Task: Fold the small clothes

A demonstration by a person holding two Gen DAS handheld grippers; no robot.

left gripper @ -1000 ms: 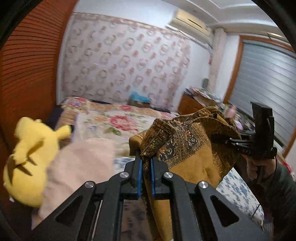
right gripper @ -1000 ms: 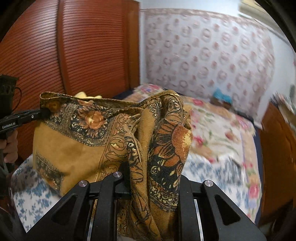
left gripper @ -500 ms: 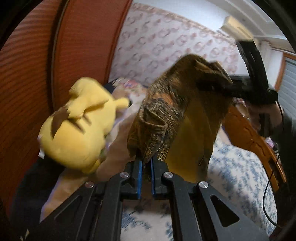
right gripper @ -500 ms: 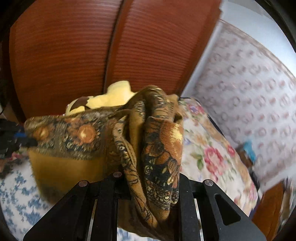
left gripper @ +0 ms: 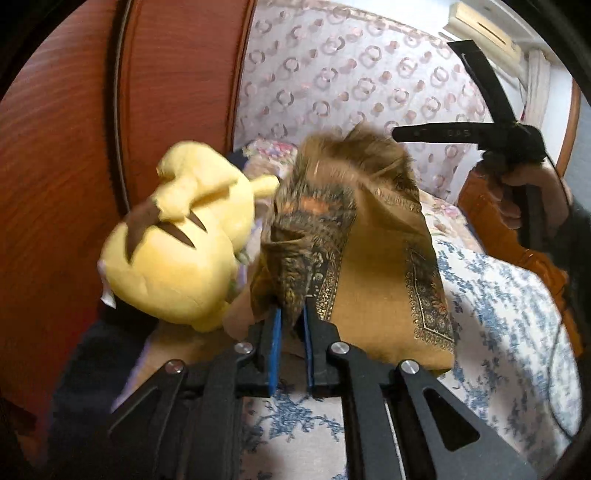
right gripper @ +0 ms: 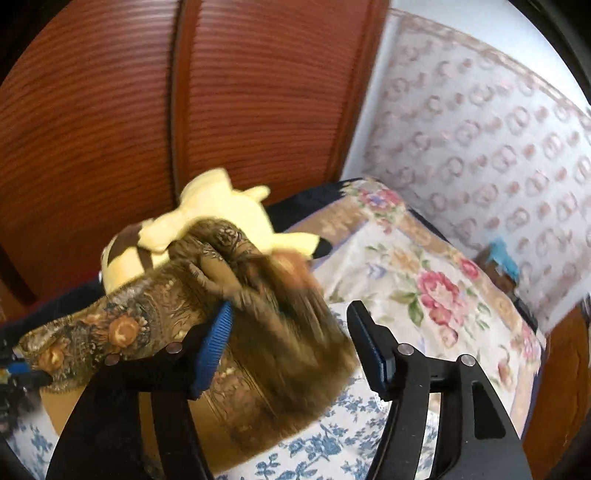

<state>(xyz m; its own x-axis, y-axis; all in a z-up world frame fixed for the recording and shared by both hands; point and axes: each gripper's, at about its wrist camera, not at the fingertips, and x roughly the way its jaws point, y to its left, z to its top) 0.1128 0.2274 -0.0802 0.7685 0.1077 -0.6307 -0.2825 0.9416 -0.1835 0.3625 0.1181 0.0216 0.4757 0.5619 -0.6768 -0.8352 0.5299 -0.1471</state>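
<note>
Yellow plush toy, brown stripes on its back, lying ahead-left of the hand-held gripper, close against the reddish ribbed wooden wardrobe. Bed: blue-flowered white sheet directly below; rose-patterned quilt farther ahead. Ring-patterned curtain behind. Wall air conditioner upper right.

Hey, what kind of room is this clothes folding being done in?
Most likely a bedroom in a home. The patterned brown cloth is being handled over a bed with a blue-flowered sheet and a rose-print cover, a yellow plush toy lies beside it, and an air conditioner hangs on the wall.
</note>
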